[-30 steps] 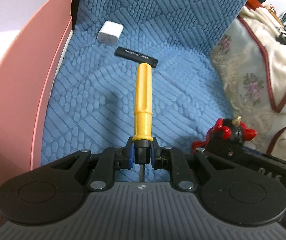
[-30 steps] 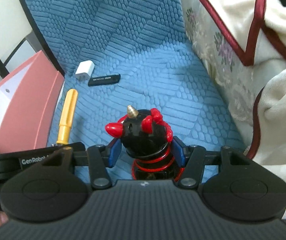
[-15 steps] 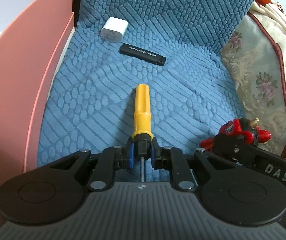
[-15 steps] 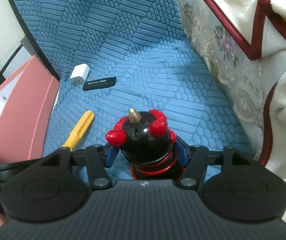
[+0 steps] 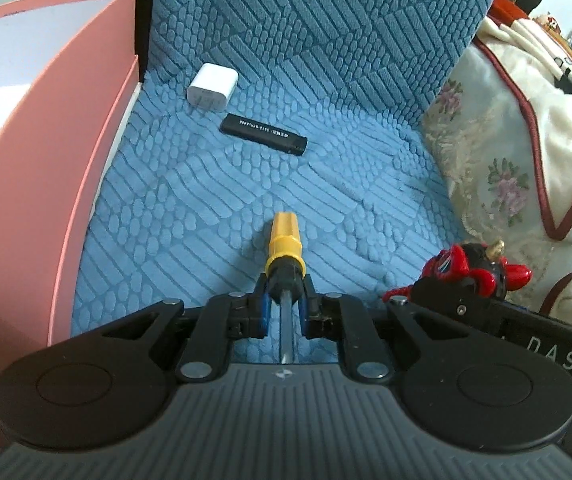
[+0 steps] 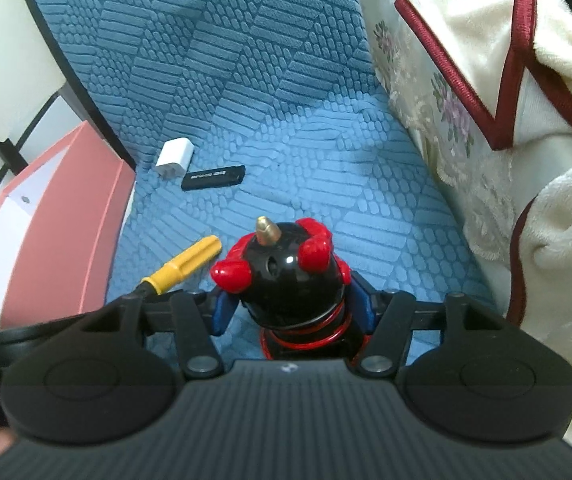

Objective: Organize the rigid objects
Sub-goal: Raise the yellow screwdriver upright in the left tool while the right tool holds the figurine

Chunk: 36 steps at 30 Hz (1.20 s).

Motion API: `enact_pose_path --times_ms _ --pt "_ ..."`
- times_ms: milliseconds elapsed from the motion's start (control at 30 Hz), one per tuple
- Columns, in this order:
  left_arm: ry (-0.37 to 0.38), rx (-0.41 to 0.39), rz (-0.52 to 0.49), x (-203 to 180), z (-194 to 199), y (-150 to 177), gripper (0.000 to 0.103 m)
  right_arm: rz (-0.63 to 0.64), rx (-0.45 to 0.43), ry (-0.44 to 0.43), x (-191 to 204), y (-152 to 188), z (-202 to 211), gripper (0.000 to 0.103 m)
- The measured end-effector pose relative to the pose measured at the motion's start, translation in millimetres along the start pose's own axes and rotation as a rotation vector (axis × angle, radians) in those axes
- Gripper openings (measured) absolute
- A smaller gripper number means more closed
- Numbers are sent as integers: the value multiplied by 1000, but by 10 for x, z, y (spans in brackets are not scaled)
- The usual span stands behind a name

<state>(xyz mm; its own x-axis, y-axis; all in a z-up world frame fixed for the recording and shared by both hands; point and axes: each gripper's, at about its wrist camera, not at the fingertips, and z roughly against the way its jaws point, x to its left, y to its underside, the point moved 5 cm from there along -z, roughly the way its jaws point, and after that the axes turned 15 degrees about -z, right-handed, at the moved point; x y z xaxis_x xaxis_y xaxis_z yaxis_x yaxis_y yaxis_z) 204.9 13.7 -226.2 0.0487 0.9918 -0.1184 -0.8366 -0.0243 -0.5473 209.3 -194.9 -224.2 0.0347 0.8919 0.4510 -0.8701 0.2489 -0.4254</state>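
My left gripper [image 5: 284,304] is shut on a yellow-handled screwdriver [image 5: 284,242] near its black collar, handle pointing away, held above the blue sofa seat [image 5: 345,184]. The screwdriver also shows in the right wrist view [image 6: 184,265]. My right gripper [image 6: 290,306] is shut on a black and red toy figure [image 6: 282,276] with a gold tip; the figure also shows at the right of the left wrist view [image 5: 477,268]. A white charger plug [image 5: 212,87] and a black USB stick [image 5: 264,134] lie on the seat near the backrest.
A pink storage box [image 5: 38,168] stands at the left edge of the seat, also in the right wrist view [image 6: 58,224]. A cream floral blanket with red trim [image 5: 517,148] covers the right side. The sofa backrest [image 5: 317,28] rises behind.
Both grippers have pulled back and risen from the seat with their objects. The screwdriver handle now looks shorter and no longer overlaps the USB stick.
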Motion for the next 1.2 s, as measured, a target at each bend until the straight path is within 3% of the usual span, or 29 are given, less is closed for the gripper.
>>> enact_pose_path --times_ms 233,767,1067,1133,1167,1200 --pt "-7 0 -10 -24 143 -15 3 30 -10 -2 8 -48 168 61" --pt "-25 -35 43 57 396 -80 0 22 84 -11 -50 -41 253 61" --pt "-29 28 55 162 199 49 1 31 103 -4 -54 1 201 61" --pt "-47 37 34 200 117 15 6 40 100 -2 -40 8 189 61" --pt "-63 41 5 208 71 -22 16 44 100 -1 -34 11 184 61" --pt "-79 43 -25 214 33 -60 34 47 101 1 -30 10 175 61"
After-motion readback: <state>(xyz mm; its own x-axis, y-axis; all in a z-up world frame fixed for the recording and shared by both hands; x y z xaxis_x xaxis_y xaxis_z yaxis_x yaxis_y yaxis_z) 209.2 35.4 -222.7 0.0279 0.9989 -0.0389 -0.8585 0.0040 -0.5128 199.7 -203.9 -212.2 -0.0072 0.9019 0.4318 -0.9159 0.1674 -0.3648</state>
